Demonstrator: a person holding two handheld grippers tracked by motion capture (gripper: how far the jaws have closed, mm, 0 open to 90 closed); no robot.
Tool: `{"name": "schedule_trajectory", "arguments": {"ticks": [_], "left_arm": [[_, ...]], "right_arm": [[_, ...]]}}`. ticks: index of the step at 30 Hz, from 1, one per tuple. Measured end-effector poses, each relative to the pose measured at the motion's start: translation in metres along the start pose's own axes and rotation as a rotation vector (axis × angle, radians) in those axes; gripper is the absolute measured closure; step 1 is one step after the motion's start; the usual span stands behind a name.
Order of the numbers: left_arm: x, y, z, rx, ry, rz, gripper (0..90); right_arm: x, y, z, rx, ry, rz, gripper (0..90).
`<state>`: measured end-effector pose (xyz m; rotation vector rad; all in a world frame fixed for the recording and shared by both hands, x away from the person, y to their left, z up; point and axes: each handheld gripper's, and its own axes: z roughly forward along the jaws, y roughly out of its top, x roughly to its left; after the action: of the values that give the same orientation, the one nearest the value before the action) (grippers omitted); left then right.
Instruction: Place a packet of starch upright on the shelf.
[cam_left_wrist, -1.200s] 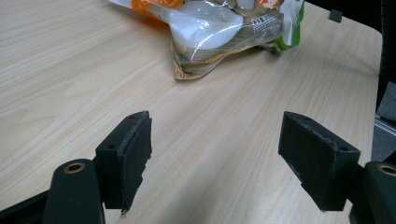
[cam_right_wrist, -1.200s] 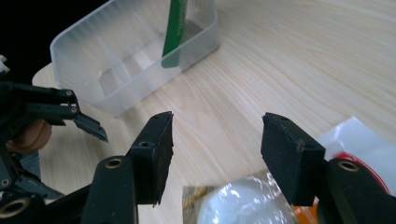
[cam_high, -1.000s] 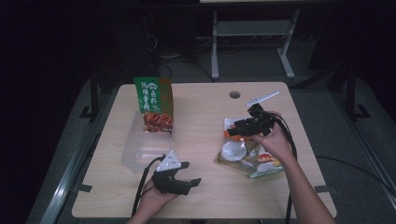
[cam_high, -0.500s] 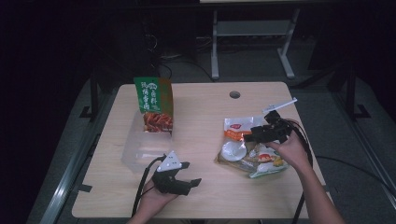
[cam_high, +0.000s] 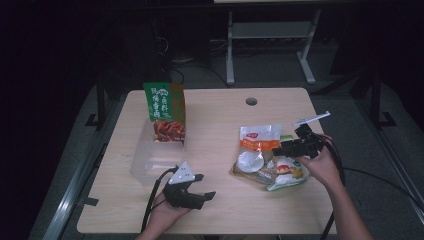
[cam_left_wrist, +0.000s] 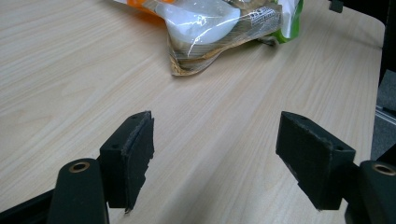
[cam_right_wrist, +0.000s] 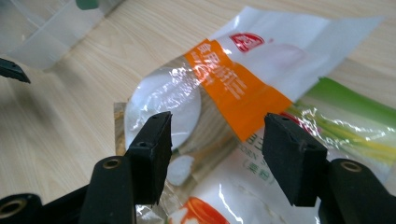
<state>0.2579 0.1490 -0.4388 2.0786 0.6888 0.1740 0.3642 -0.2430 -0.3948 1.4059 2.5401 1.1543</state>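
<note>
**Right gripper swings out to the right of the snack pile**

High view: the right gripper (cam_high: 292, 148) has slid from over the far left part of the snack packets (cam_high: 265, 157) a second ago to their right edge, a touch lower, jaws spread and pointing left at the pile. The packets lie on the right half of the table (cam_high: 220, 120), unmoved. The left gripper (cam_high: 192, 192) rests at the near edge, same spot as before, jaws apart. The green bag (cam_high: 165, 112) stands in the clear box (cam_high: 150, 160) on the left, unchanged.

Left gripper view: jaws wide over bare wood, packets (cam_left_wrist: 219, 28) well beyond them.

Right gripper view: jaws spread, nothing pinched; the white packet with the orange band (cam_right_wrist: 243, 84) lies just past them.
</note>
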Motion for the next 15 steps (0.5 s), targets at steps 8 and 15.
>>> {"name": "schedule_trajectory", "arguments": {"ticks": [8, 15], "left_arm": [[-0.001, 0.0, 0.002, 0.005, -0.001, 0.002, 27.3], [-0.001, 0.0, 0.002, 0.007, -0.002, 0.0, 27.3]], "right_arm": [[-0.012, -0.007, 0.009, 0.016, 0.001, 0.04, 42.3], [-0.016, -0.004, 0.024, 0.03, 0.032, 0.061, 48.1]]}}
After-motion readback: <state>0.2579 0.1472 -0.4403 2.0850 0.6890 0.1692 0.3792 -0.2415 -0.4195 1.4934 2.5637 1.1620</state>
